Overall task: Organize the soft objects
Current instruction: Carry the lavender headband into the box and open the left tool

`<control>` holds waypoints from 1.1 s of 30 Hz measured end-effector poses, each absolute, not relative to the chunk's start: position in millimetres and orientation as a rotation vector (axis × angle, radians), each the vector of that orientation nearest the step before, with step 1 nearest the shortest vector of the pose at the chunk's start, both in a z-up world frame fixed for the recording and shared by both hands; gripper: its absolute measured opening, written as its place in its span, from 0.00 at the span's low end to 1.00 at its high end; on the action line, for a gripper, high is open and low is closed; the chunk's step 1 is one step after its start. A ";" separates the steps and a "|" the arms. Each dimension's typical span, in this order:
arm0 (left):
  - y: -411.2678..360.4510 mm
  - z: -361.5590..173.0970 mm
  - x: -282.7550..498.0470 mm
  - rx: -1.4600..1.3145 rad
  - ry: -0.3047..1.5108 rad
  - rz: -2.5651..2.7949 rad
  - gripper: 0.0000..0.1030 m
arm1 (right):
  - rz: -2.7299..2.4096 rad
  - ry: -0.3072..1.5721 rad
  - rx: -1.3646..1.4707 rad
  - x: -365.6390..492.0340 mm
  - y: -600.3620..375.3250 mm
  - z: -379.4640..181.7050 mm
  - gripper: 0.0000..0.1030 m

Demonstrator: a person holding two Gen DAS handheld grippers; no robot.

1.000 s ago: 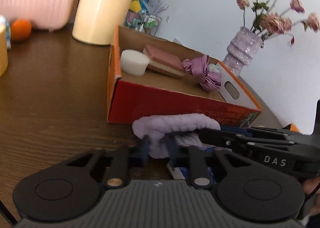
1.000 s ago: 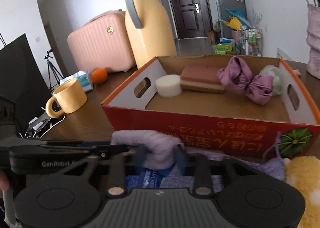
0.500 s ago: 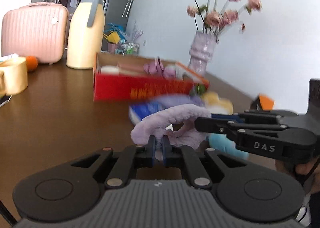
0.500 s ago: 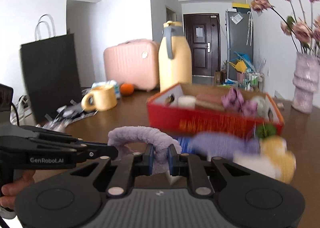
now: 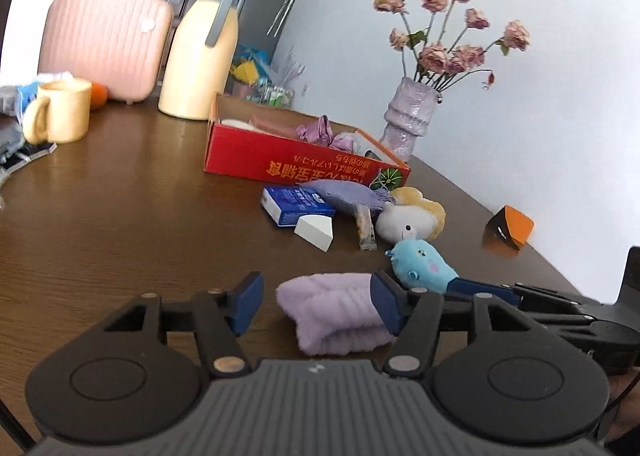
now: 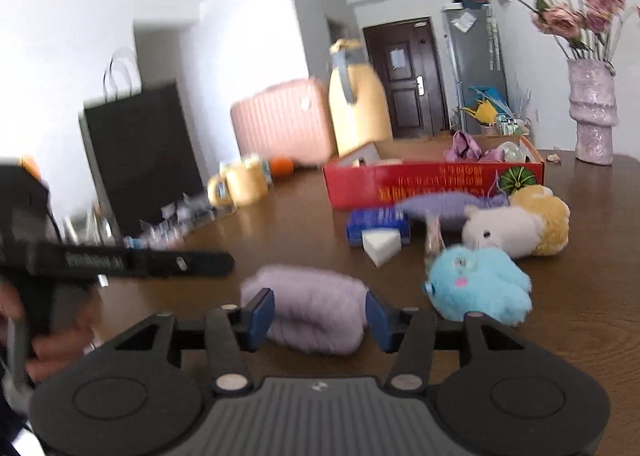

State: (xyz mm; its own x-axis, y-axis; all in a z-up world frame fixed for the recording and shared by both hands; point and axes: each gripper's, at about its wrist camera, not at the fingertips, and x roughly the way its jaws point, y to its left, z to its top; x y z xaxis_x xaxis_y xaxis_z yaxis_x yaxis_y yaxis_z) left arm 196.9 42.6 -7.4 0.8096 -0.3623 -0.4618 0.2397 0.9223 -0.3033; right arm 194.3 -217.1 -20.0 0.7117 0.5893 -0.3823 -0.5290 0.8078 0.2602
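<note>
- Left gripper [image 5: 314, 306]: black two-finger tool with blue pads; its jaws are opening and stand spread, with the folded lilac fleece cloth [image 5: 334, 312] lying on the table between them. A clear gap shows at the left pad; the right pad overlaps the cloth's edge in the picture (whether it touches cannot be told).
- Right gripper [image 6: 318, 314]: same build, jaws likewise opening and spread, the same lilac cloth [image 6: 310, 308] sitting between the blue pads with no squeeze visible (this view is blurred).
- Each tool shows in the other's camera: the right one enters the left view at the lower right edge, the left one enters the right view at the left edge, borne by a hand [image 6: 48, 348].
- Dark brown wooden table [image 5: 120, 216]: bears everything listed here.
- Light blue plush toy [image 5: 424, 266]: just beyond the cloth, to its right.
- White-and-yellow plush toy [image 5: 408, 222]: behind the blue one.
- White foam wedge [image 5: 314, 232], blue printed carton [image 5: 294, 206] and a flat lilac pouch [image 5: 348, 194]: clustered in front of the tray.
- Red cardboard tray [image 5: 296, 166]: farther back, holding a purple fabric bow [image 5: 324, 134] and other pieces partly hidden by its wall.
- Background items: yellow ceramic mug [image 5: 60, 112], cream thermos jug [image 5: 200, 52], pink ribbed suitcase [image 5: 104, 44], lilac vase of dried roses [image 5: 408, 120].
</note>
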 end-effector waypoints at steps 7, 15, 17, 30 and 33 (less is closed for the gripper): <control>27.2 -23.7 233.4 -0.274 0.655 -0.311 0.45 | 0.507 0.569 0.201 237.8 -201.5 -30.1 0.39; 27.9 -43.4 239.6 -0.265 0.702 -0.346 0.23 | 0.535 0.638 0.272 250.9 -199.6 -59.0 0.25; 26.3 -43.0 240.4 -0.261 0.697 -0.357 0.18 | 0.550 0.649 0.291 252.0 -200.4 -57.8 0.22; 24.7 27.6 318.8 -0.201 0.563 -0.406 0.17 | 0.570 0.515 0.198 348.5 -193.4 31.0 0.18; 26.4 52.5 389.9 -0.167 0.583 -0.388 0.17 | 0.571 0.560 0.151 432.2 -175.8 55.4 0.18</control>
State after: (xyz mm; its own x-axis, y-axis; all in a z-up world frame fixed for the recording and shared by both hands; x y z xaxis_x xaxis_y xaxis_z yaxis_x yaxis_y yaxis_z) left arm 389.9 26.4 52.5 0.7651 -0.4016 -0.5032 0.3084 0.9147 -0.2611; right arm 432.2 -175.8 55.4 0.6978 0.5497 -0.4592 -0.4700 0.8352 0.2856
